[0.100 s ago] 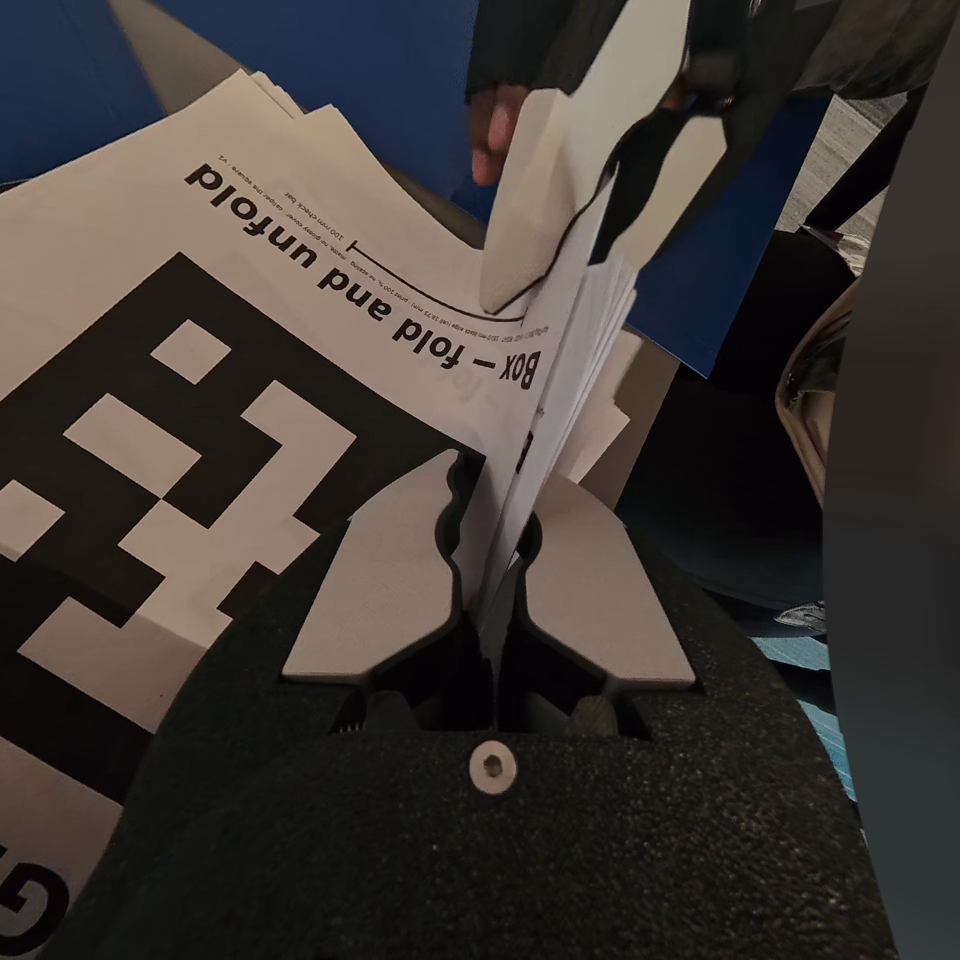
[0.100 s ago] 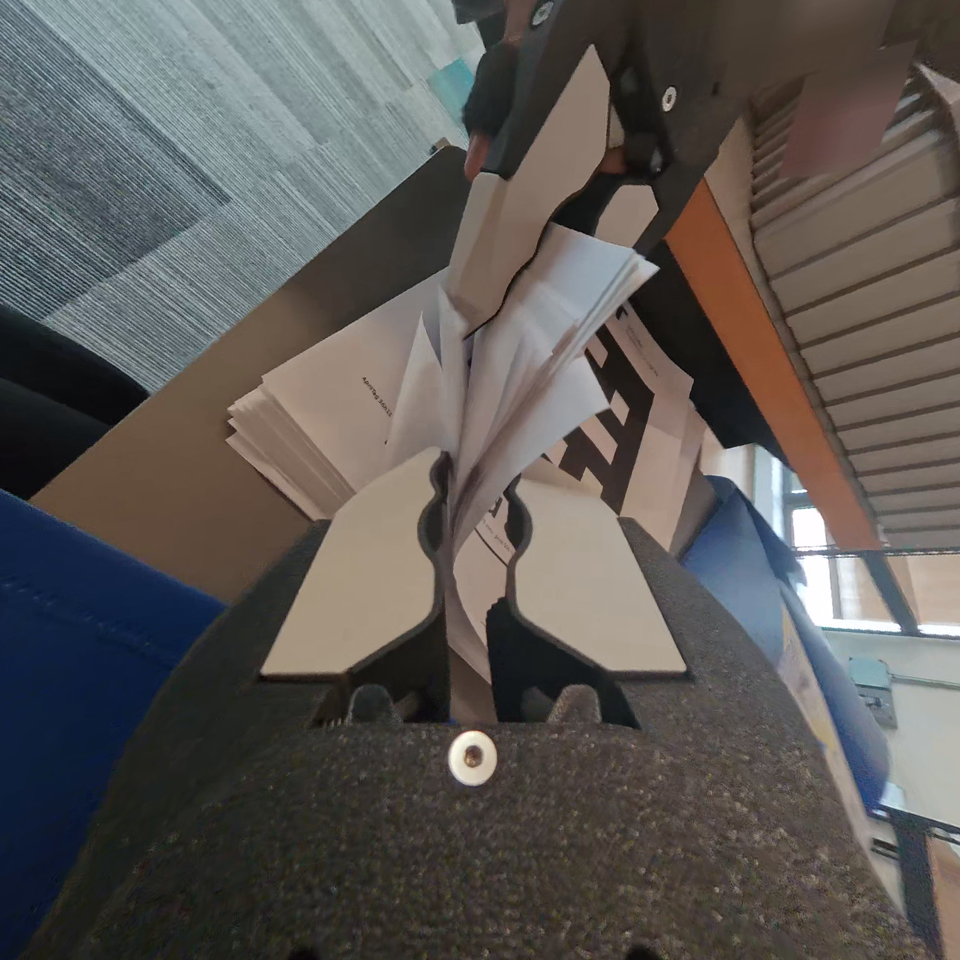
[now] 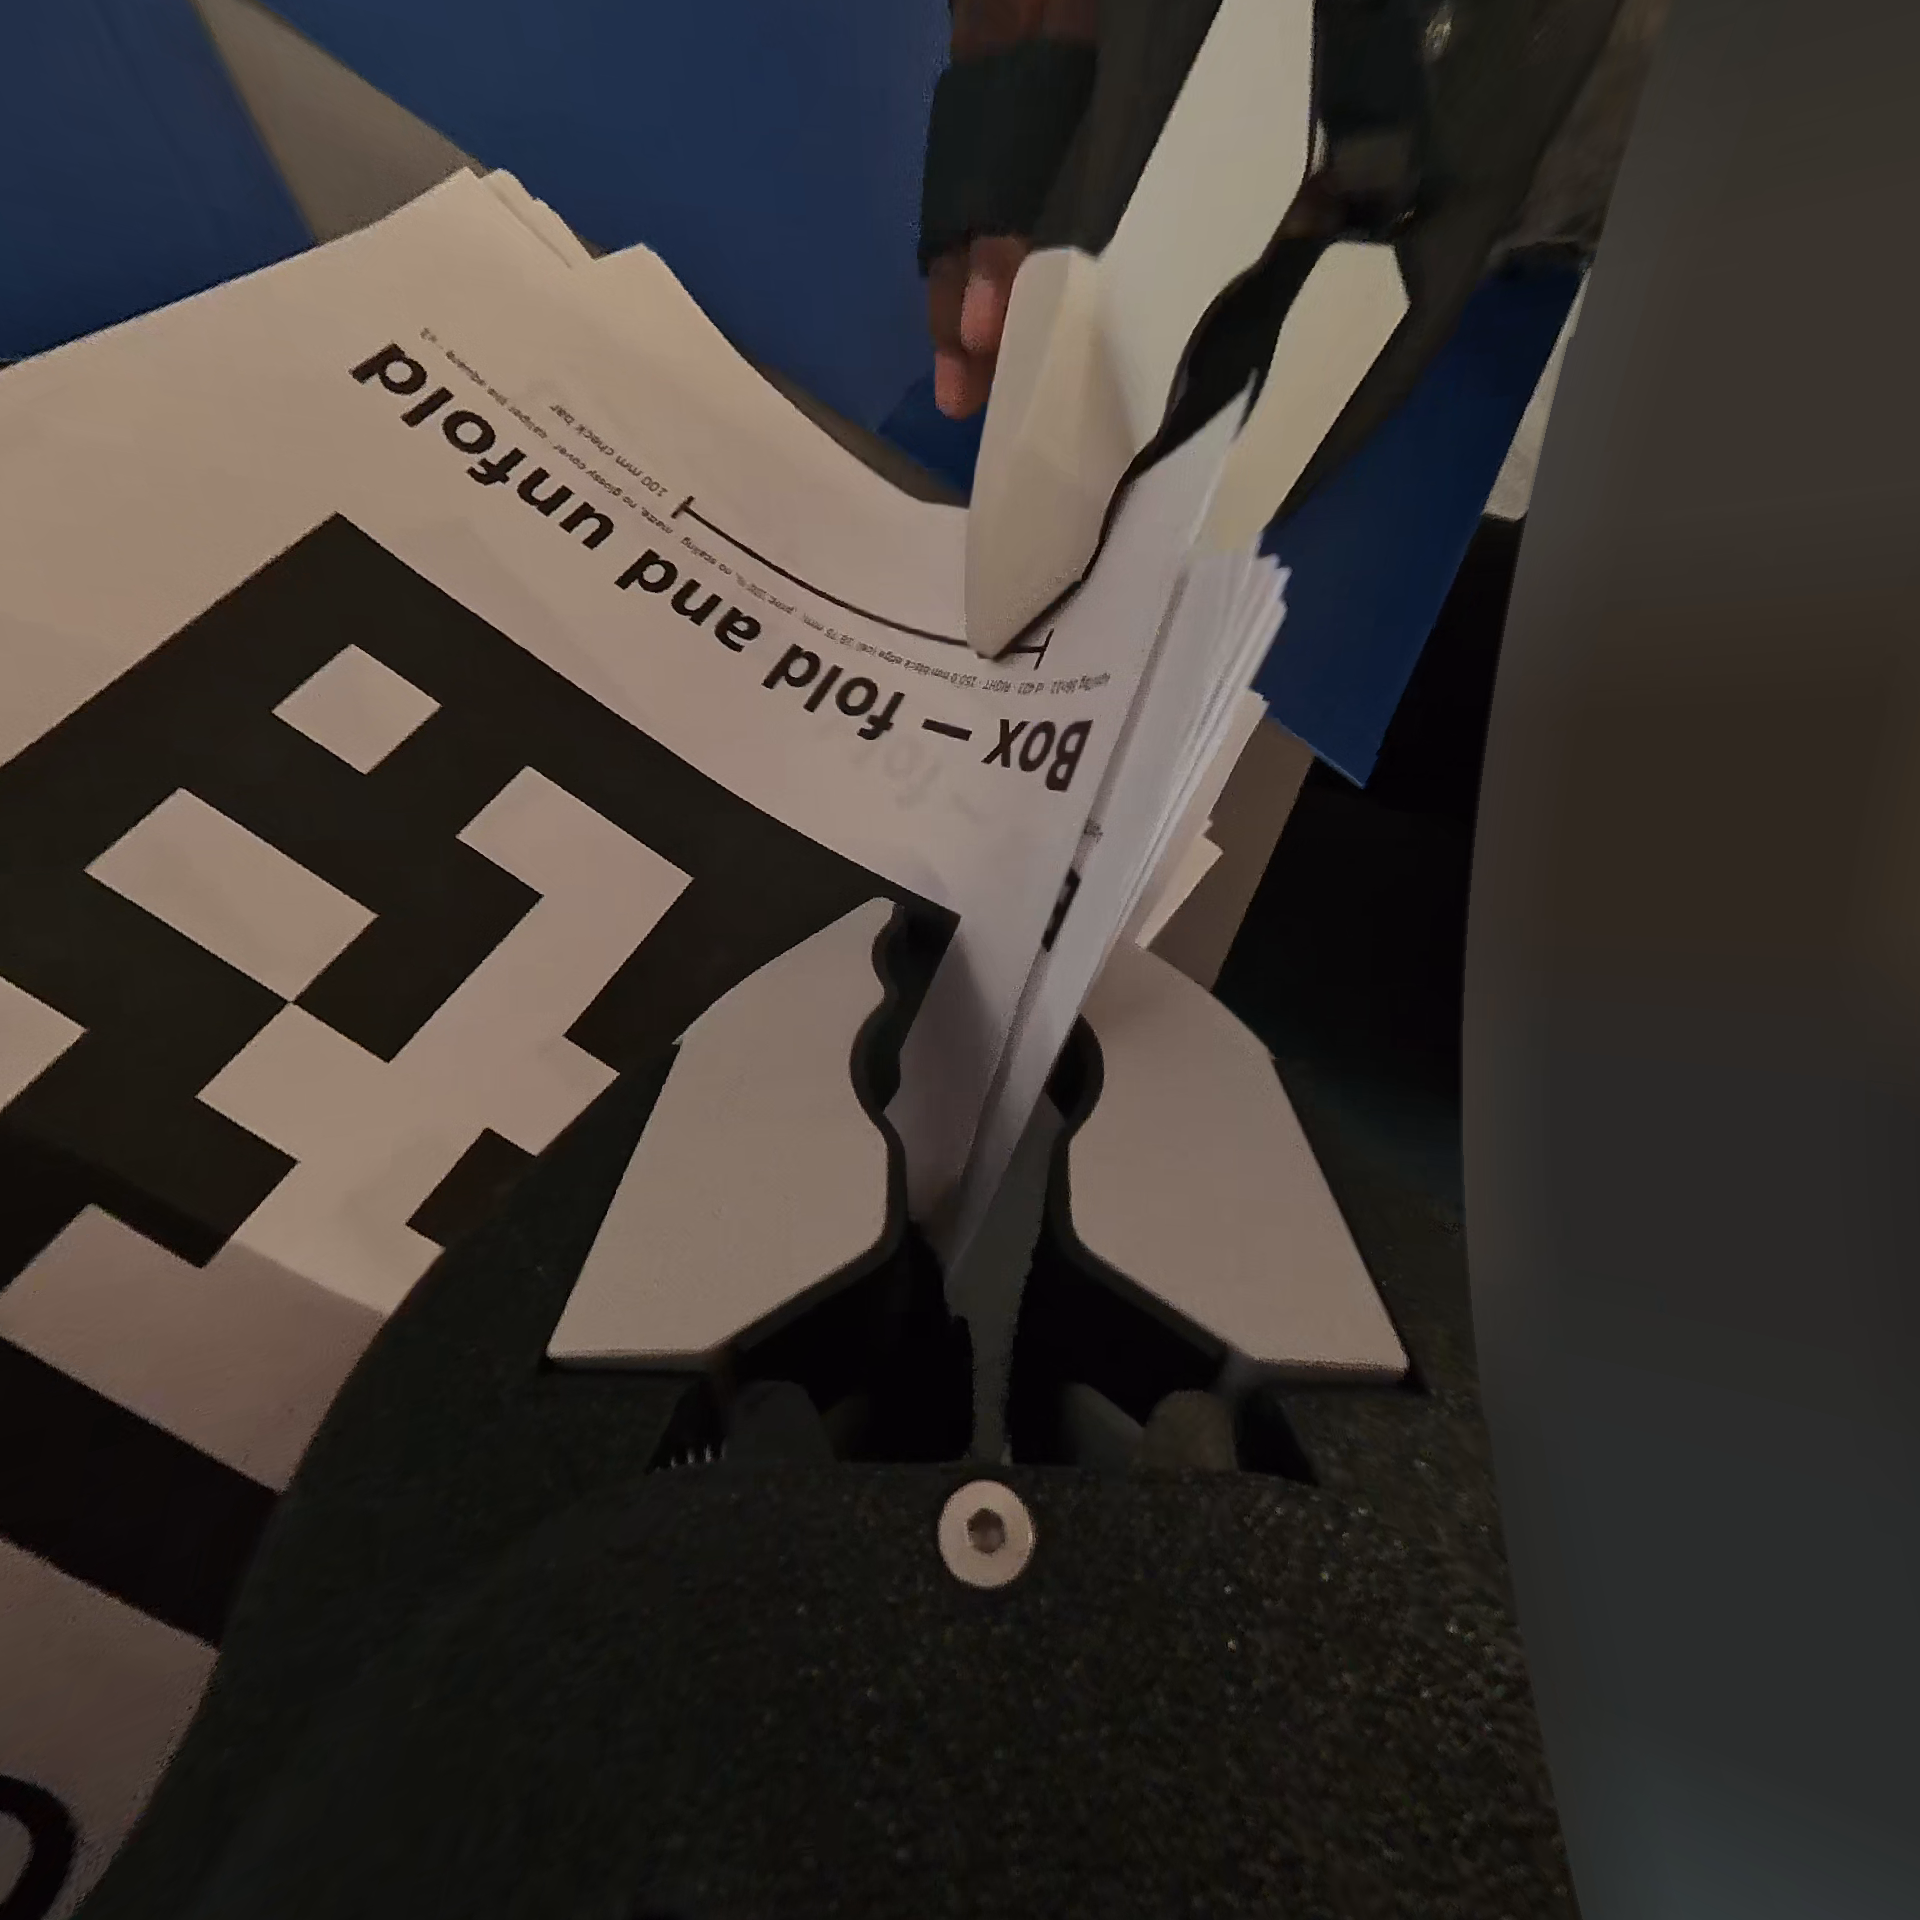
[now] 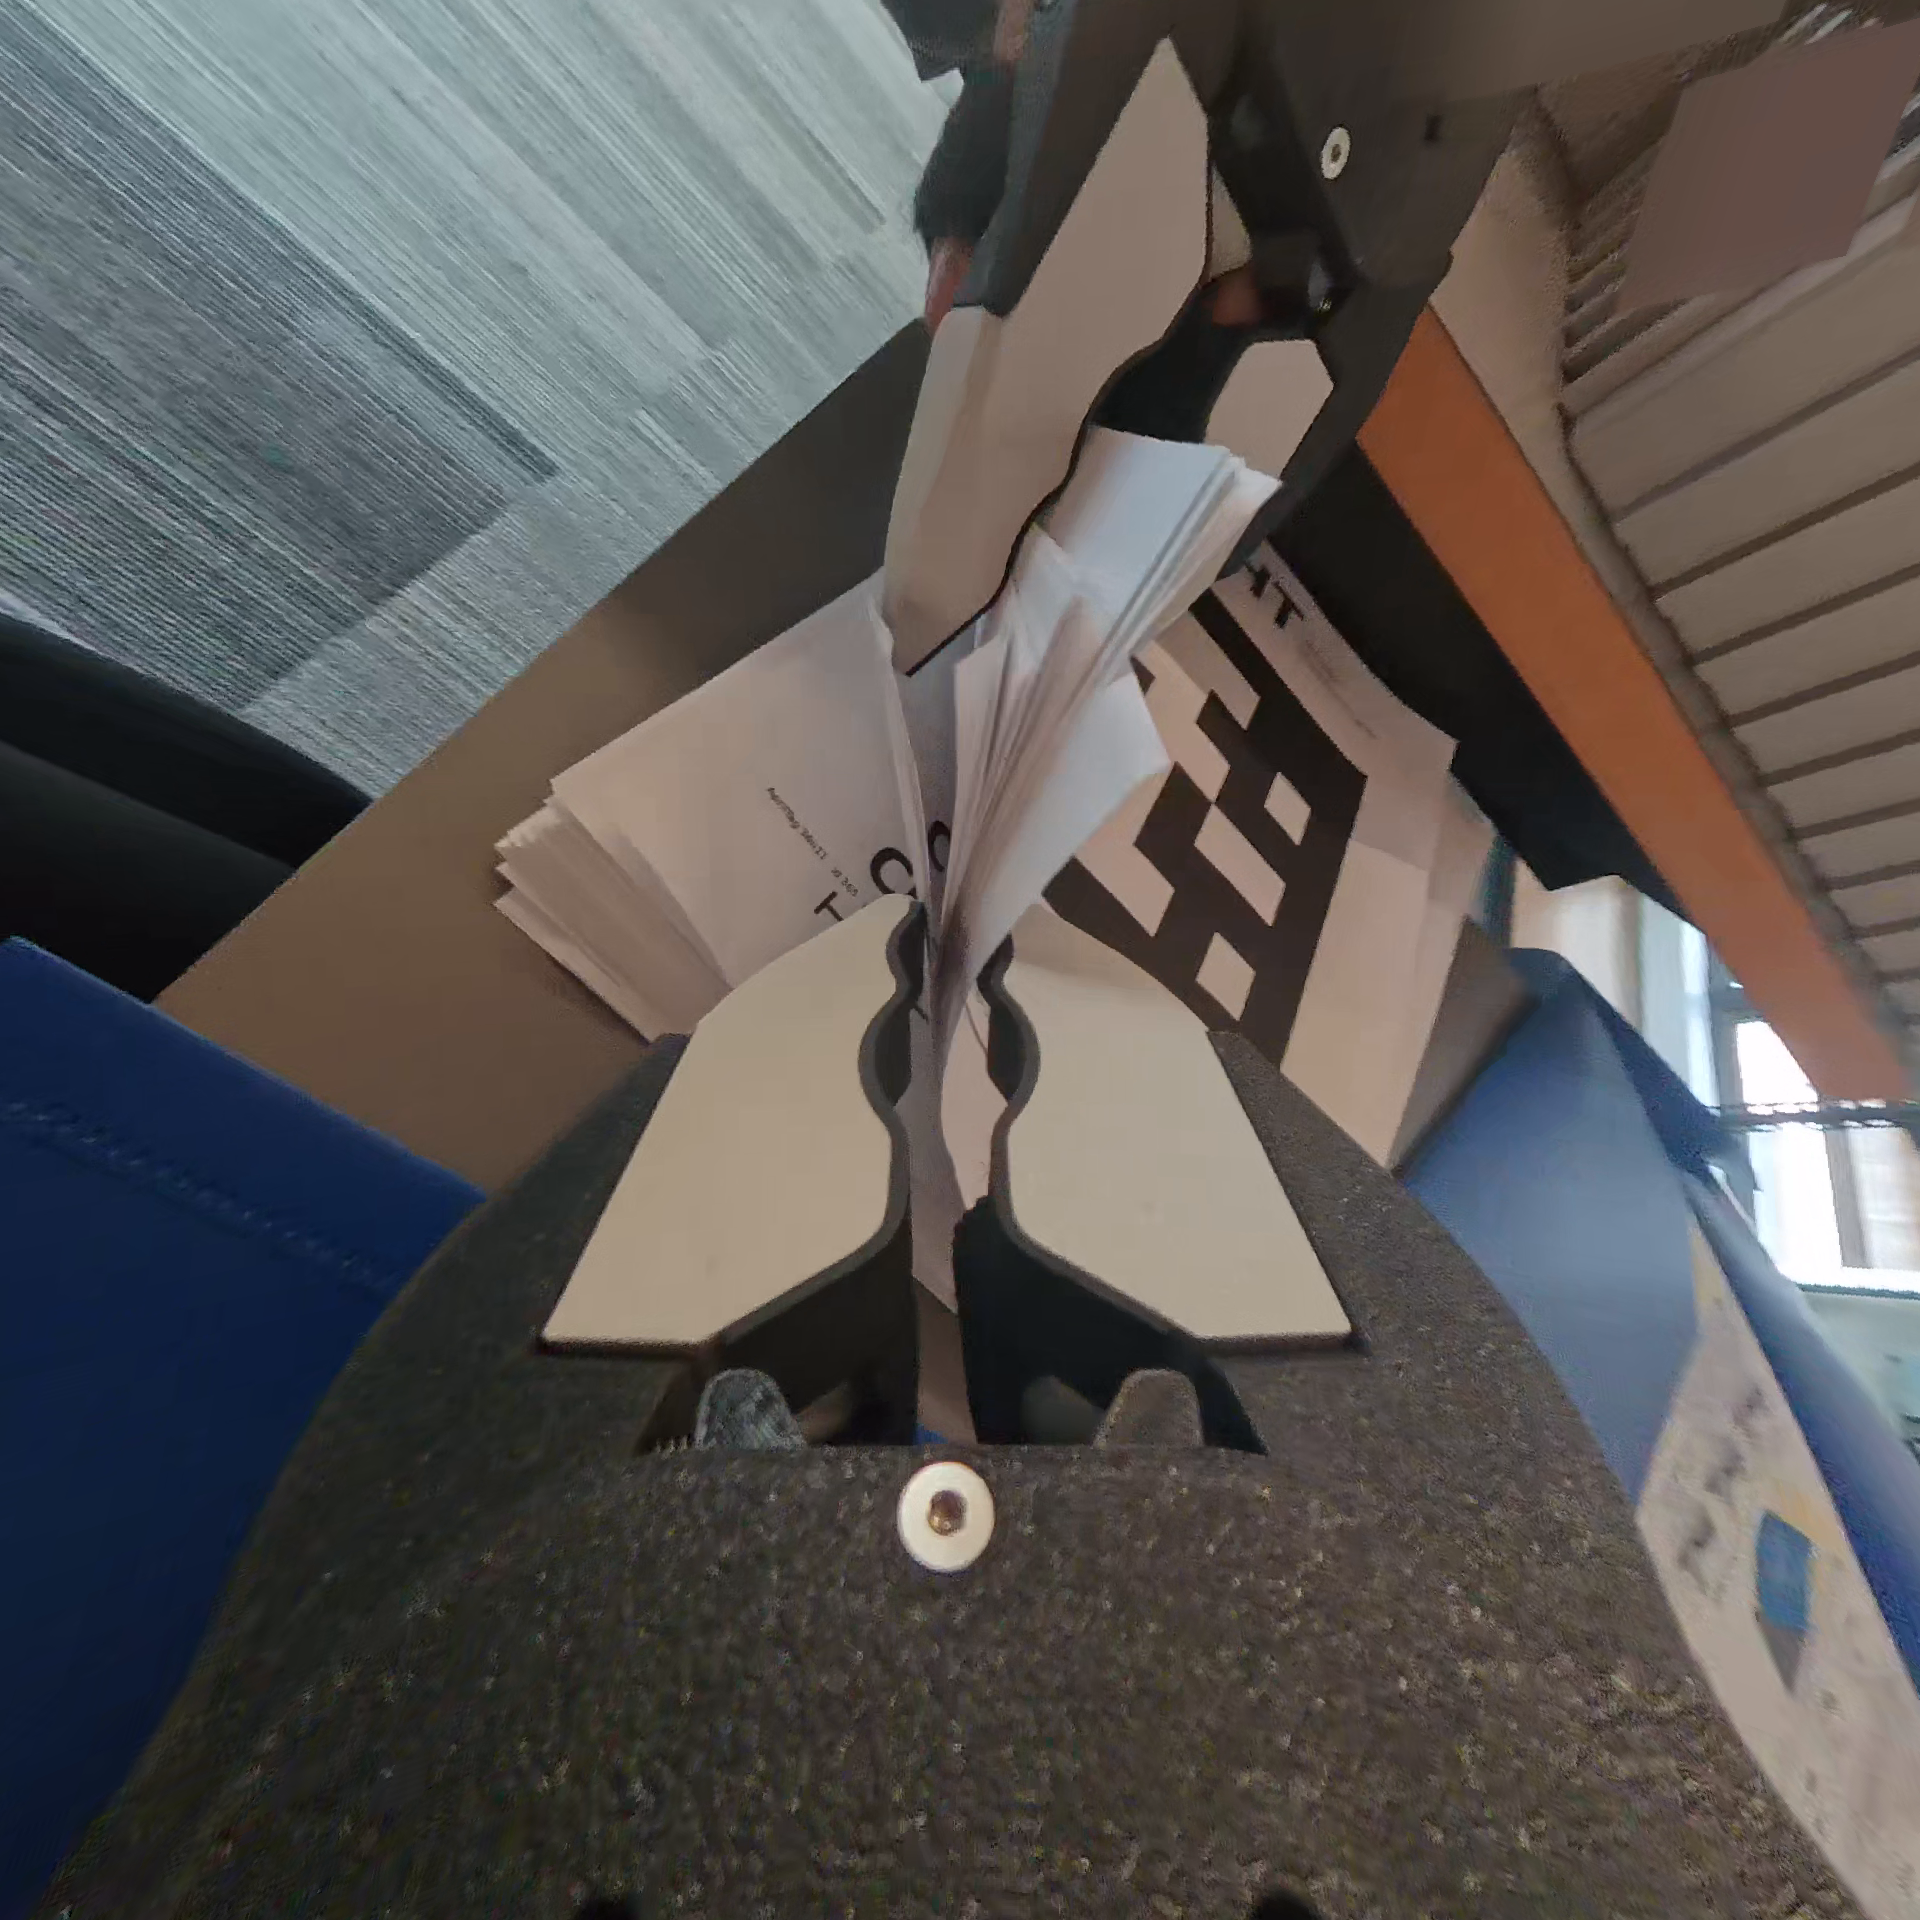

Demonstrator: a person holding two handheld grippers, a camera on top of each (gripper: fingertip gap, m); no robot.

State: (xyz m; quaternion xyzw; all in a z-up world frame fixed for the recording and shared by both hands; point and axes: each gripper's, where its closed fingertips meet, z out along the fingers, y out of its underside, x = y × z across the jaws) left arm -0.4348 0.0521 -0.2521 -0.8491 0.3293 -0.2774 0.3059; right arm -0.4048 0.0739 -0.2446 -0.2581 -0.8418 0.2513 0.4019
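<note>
the paper stack (image 3: 582, 727) is pinched by left gripper (image 3: 982, 1049) and right gripper (image 4: 951, 1023) jaws; i judge even pressure stops sheets fanning.

Grey striped carpet (image 4: 312, 364), blue chair (image 4: 177, 1299), bright window (image 4: 1808, 1143).

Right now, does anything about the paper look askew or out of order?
Yes. The thick stack of white printed paper sheets is pinched at opposite edges by the left tongs and the right tongs. It bows upward between them, and its sheets fan apart with uneven edges instead of lying flat and squared.
</note>
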